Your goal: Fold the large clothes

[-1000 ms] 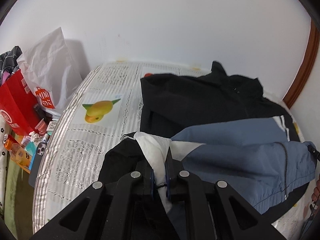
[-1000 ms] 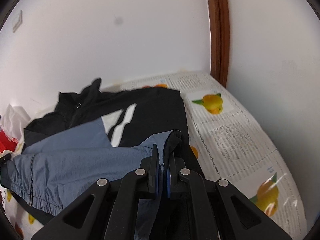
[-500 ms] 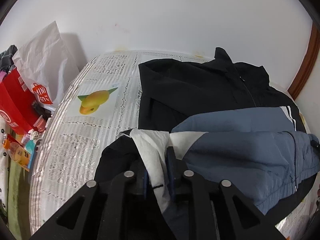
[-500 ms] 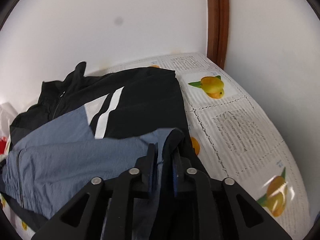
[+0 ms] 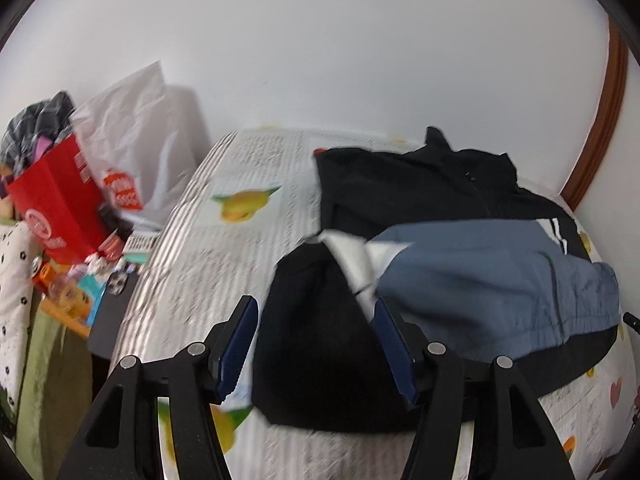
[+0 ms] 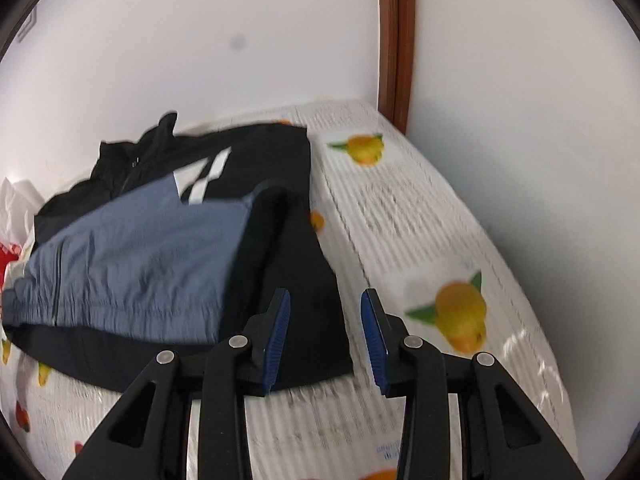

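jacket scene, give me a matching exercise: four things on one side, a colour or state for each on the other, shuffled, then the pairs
Things:
1. jacket
2. paper bag
3. left tool
4. door frame

Colour or state:
A. brown wood
B. red
C. opening, black cloth between its pads, not pressed
D. black and blue with white stripes, folded on the bed

Pairs: 1-D, 2-B, 3-C, 4-A

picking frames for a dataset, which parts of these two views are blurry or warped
Left wrist view: motion smear on the tablecloth and the red bag; the jacket is only slightly soft. Right wrist view: tablecloth print streaked, jacket edges smeared, a glare patch near the right edge. Both views: fisheye bends the brown door frame and darkens the corners.
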`<act>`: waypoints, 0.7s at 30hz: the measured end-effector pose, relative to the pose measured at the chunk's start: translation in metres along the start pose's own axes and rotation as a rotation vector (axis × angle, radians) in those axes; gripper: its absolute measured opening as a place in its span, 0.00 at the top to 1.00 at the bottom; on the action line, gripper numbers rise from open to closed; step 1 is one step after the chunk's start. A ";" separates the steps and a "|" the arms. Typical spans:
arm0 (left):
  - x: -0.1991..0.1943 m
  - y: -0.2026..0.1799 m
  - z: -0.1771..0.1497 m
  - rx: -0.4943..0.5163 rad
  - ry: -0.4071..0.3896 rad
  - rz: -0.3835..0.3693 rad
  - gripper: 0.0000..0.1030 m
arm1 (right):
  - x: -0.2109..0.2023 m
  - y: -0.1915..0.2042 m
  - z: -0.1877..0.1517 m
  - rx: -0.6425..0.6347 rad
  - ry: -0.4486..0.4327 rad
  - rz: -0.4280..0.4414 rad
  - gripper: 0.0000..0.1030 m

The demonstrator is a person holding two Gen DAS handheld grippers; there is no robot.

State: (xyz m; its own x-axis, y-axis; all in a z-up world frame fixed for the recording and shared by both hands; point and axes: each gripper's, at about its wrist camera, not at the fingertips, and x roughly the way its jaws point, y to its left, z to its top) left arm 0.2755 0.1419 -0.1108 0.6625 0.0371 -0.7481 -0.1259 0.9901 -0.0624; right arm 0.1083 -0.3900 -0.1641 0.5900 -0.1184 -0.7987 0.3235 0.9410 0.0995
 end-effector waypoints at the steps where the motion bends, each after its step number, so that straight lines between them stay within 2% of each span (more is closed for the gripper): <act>1: -0.001 0.004 -0.004 -0.005 0.009 -0.002 0.44 | 0.000 -0.001 -0.004 0.008 0.006 0.009 0.64; 7: 0.015 0.026 -0.030 -0.038 0.072 -0.016 0.44 | 0.010 0.004 -0.016 0.014 0.023 0.034 0.64; 14: 0.031 0.023 -0.037 -0.028 0.084 -0.049 0.45 | 0.035 0.006 -0.014 0.019 0.048 0.019 0.64; 17: 0.038 0.018 -0.038 -0.040 0.094 -0.072 0.59 | 0.042 0.008 -0.014 -0.001 0.041 0.010 0.64; 19: 0.040 0.015 -0.039 -0.051 0.098 -0.075 0.73 | 0.046 0.007 -0.015 -0.001 0.036 0.019 0.65; 21: 0.037 0.012 -0.039 -0.041 0.099 -0.067 0.85 | 0.046 0.006 -0.015 -0.003 0.036 0.039 0.76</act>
State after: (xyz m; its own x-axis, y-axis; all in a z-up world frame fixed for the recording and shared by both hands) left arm 0.2698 0.1496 -0.1656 0.5946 -0.0445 -0.8028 -0.1154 0.9834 -0.1400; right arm 0.1266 -0.3848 -0.2094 0.5751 -0.0700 -0.8151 0.2985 0.9456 0.1294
